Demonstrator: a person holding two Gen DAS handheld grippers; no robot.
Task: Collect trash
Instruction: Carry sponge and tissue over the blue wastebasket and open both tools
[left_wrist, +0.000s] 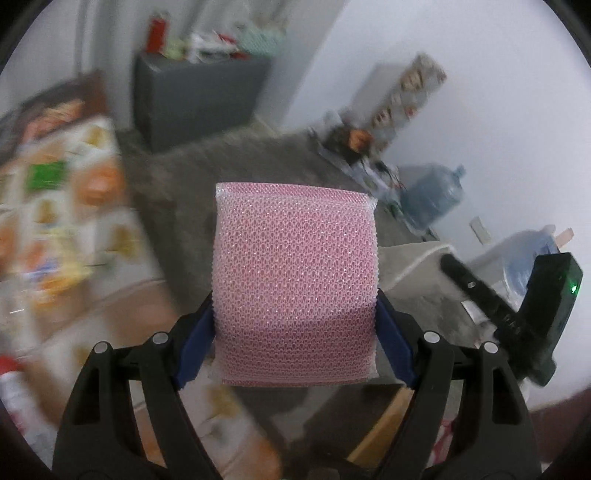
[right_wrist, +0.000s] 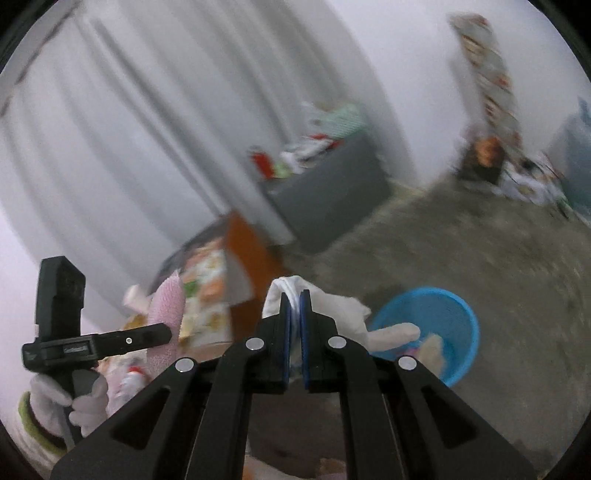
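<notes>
Sponge and rag in our grips, basin waiting on the floor.

We carry a pink mesh sponge (left_wrist: 295, 288) in the left hand-held gripper (left_wrist: 295, 314), whose blue pads stand wide and press on its two side edges; it looks light and springy, so we judge a hold across the edges is enough, though a hard squeeze would only buckle it. Our right hand-held gripper (right_wrist: 294, 317) is pressed nearly together on a fold of white rag (right_wrist: 332, 306), which is limp and drapes off to one side; pinching a bunched fold suits it, since a loose corner could slip out. Beyond the rag sits a blue basin (right_wrist: 458, 332) on the grey floor (right_wrist: 461, 258), with pale scraps already in it, likely where both pieces belong. The pictures are blurred.
</notes>
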